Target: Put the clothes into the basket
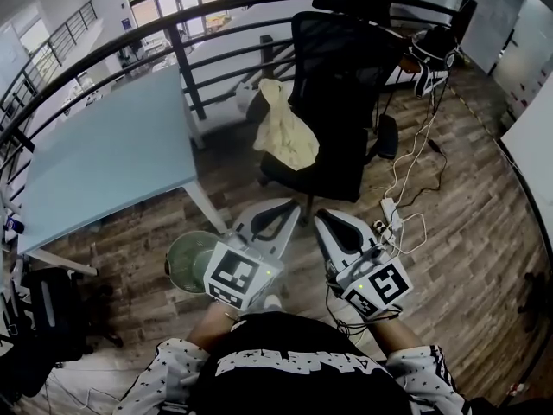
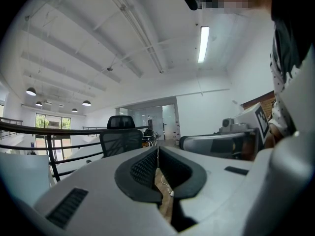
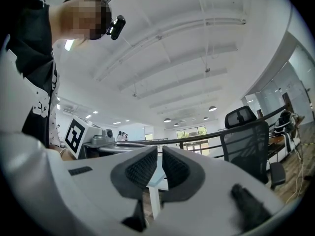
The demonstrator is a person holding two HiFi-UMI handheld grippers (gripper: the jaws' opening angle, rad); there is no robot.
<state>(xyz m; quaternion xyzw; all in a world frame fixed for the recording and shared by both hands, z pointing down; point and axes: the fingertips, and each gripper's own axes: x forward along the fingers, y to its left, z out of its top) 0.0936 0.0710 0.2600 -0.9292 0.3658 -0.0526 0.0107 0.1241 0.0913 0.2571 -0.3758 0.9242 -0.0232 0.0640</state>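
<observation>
Wooden floor (image 1: 471,206), black chair (image 1: 346,76) ahead — the yellow cloth (image 1: 285,132) hangs on it, beyond your left gripper (image 1: 281,210), the nearer one; this and the right gripper (image 1: 327,220) are pressed together, empty.

cloth (image 1: 285,132) 1 | basket (image 1: 186,262) 1 | table (image 1: 112,154) 1 | mesh chair (image 1: 346,67) 1

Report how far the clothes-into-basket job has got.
Done: nothing visible; the green basket on the floor looks empty. In hand: nothing; left claw and right claw are both shut and empty. Left: the pale yellow garment lies on the black chair, to be picked up and dropped in the basket.
</observation>
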